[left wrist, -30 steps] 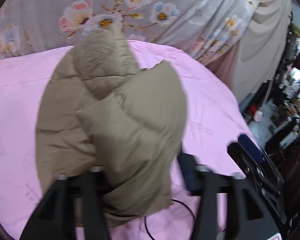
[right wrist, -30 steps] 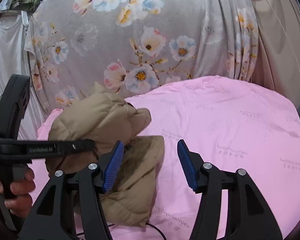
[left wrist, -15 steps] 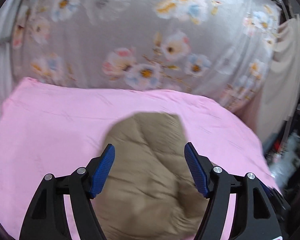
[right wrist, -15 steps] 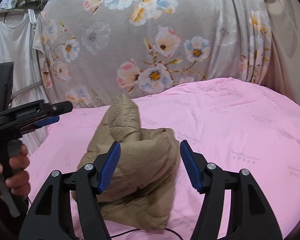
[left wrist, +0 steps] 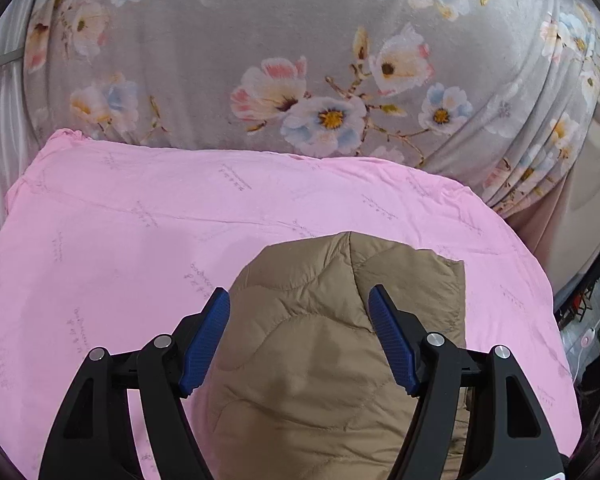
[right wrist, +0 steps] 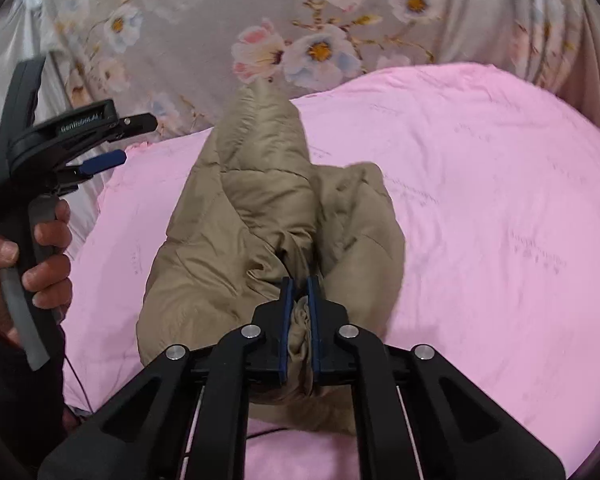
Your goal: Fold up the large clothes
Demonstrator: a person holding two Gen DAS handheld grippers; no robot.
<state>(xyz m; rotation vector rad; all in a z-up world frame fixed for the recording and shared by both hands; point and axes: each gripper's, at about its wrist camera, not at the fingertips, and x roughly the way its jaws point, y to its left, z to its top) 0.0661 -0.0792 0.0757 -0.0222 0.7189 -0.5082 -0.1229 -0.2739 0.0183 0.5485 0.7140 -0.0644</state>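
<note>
A tan quilted puffer jacket (left wrist: pixel 320 340) lies bunched on a pink bed sheet (left wrist: pixel 140 220). My left gripper (left wrist: pixel 298 300) hovers open above the jacket's rounded end, its blue pads apart on either side and nothing pinched. In the right wrist view the jacket (right wrist: pixel 260 200) is a crumpled heap with one part sticking up. My right gripper (right wrist: pixel 299 284) is closing on a gathered fold at the heap's near edge, and tan fabric is squeezed between its pads. A person's hand (right wrist: pixel 48 248) holds the left gripper (right wrist: pixel 130 140) raised at the far left, clear of the jacket.
A grey floral curtain (left wrist: pixel 300 60) hangs behind the bed. Pale cloth hangs at the left (right wrist: pixel 4 60). Shelves and clutter (left wrist: pixel 596 320) stand beyond the bed's right edge. A thin black cable (right wrist: pixel 76 376) runs along the near edge of the sheet (right wrist: pixel 500 200).
My right gripper dropped onto the jacket's near edge and clamped a fold. The left gripper let the jacket go, lifted and drew back to the left, staying open.
</note>
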